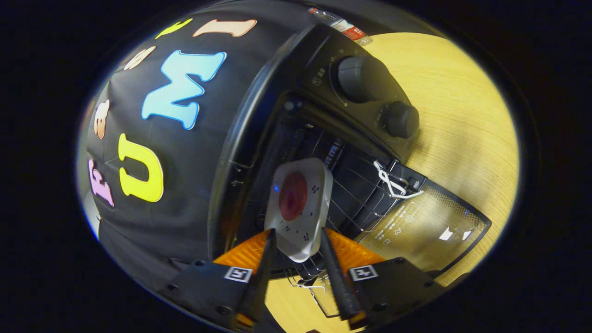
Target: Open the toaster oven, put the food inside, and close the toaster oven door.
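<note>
The black toaster oven (319, 55) stands open, its glass door (425, 226) folded down flat onto the table. A white square plate (316, 185) carrying a round red piece of food (293, 196) sits at the oven's mouth, over the wire rack (356, 199). My gripper (298, 236) is shut on the plate's near edge, one finger pressing on each side of it. I cannot tell whether the plate rests on the rack or hangs just above it.
Two dark knobs (360, 78) (401, 120) sit on the oven's control panel beside the cavity. A white cord (393, 185) is tied at the door's hinge end. The oven stands on a wooden table (462, 115); a plastic bottle (342, 23) lies behind it.
</note>
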Motion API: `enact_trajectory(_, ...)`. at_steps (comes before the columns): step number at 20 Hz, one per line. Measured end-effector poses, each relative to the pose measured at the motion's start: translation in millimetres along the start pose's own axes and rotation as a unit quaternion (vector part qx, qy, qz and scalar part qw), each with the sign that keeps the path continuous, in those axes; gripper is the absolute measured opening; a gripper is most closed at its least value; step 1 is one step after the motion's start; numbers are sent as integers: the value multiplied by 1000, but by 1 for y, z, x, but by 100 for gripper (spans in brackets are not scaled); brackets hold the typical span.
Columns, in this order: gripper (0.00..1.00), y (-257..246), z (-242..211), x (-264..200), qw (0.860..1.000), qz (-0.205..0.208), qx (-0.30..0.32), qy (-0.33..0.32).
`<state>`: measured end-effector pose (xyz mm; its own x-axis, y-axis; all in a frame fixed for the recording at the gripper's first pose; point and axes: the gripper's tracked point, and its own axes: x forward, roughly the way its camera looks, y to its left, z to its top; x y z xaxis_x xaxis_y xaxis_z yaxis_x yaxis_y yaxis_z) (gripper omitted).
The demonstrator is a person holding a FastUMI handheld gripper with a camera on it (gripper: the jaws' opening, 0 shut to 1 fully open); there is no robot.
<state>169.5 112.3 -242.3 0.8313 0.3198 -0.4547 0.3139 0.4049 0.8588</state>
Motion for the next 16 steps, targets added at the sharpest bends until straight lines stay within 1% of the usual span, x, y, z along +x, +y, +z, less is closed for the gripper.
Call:
enact_trajectory(2,88,1,-6,-9,1000,3,-13,4)
enact_trajectory(3,91,4,-9,-18,1000,6,-19,5)
enact_trajectory(4,98,5,-11,-23,1000,8,-28,4)
enact_trajectory(8,98,8,-26,-50,998,13,-64,11)
enact_trajectory(9,98,8,-31,-57,996,15,-82,14)
enact_trajectory(11,98,0,-39,-72,991,4,-136,16)
enact_trajectory(14,98,-3,-50,-94,973,-2,-232,12)
enact_trajectory(16,98,-10,-58,-104,955,-9,-295,15)
